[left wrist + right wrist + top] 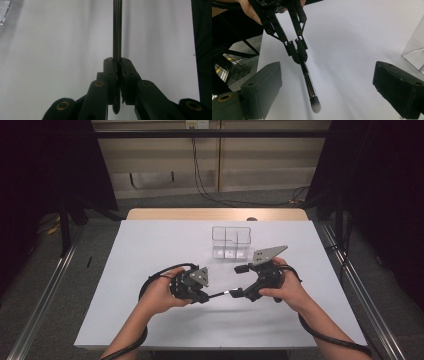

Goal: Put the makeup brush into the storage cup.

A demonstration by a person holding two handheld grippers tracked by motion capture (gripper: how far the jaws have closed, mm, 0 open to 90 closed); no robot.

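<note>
From above, the person's left gripper [204, 296] is clamped on the handle end of a slim makeup brush [220, 294], which runs level above the white table [150, 245] toward the right gripper [239, 280]. That one stands with its jaws spread wide around the brush's tip, gripping nothing. A clear plastic organizer [230, 241] sits just behind the two grippers, toward the table's far edge.

In the left gripper view, the two black jaws are pinched tight on the dark handle of the brush [117, 32], which runs straight up and away from them over the white surface.

In the right gripper view, the wide-set pads [395, 88] flank the brush [310, 86]. Here its bristle head is plain, dark with a pale tip, hanging free between the pads and touching neither. The left gripper [298, 53] holds the far end, and a corner of the organizer [415, 53] shows at the right edge.
</note>
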